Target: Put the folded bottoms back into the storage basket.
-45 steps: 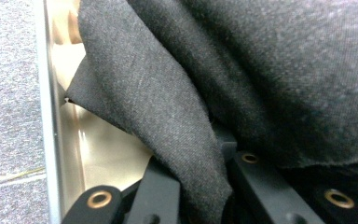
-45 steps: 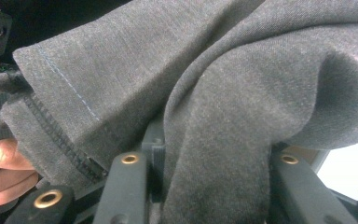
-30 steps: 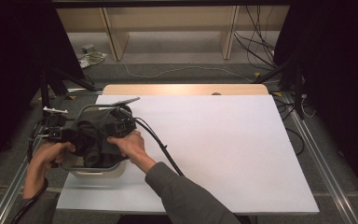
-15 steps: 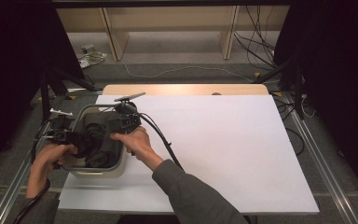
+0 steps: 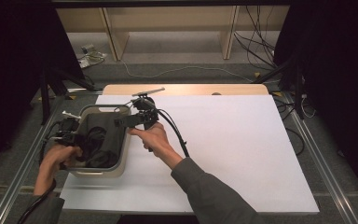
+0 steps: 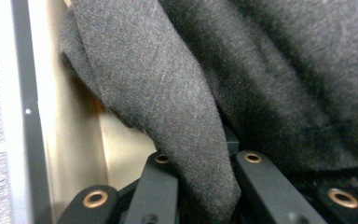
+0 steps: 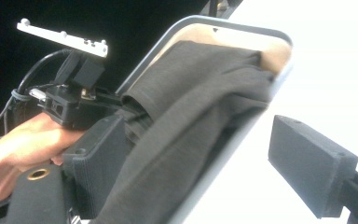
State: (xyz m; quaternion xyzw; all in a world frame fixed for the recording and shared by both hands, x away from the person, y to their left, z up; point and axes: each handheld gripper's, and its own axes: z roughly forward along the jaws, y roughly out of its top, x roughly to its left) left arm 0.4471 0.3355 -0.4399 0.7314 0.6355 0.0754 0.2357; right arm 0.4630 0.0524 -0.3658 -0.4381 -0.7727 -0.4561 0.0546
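A beige tub (image 5: 98,171) stands at the left of the white table and holds a crumpled dark grey cloth (image 5: 100,140). My left gripper (image 5: 80,142) reaches into the tub from its left side. In the left gripper view its jaws (image 6: 200,161) are shut on a fold of the cloth (image 6: 177,116), beside the tub's inner wall (image 6: 60,116). My right gripper (image 5: 121,122) hovers over the tub's right rim, pointing left. Its jaws (image 7: 205,158) have just been opening and stand wide, pressing on nothing. Beyond them lie the cloth (image 7: 191,107) and the tub rim (image 7: 233,25).
The white sheet (image 5: 223,140) covers the table to the right of the tub. A wooden edge (image 5: 186,88) runs along its back. The right gripper's cable (image 5: 175,133) trails across the sheet. Metal rails (image 5: 23,158) flank the table, with loose cables on the floor behind.
My right gripper has drawn away from the tub's middle toward its far right rim and its jaws have widened. The left gripper has sunk slightly, still closed on the cloth.
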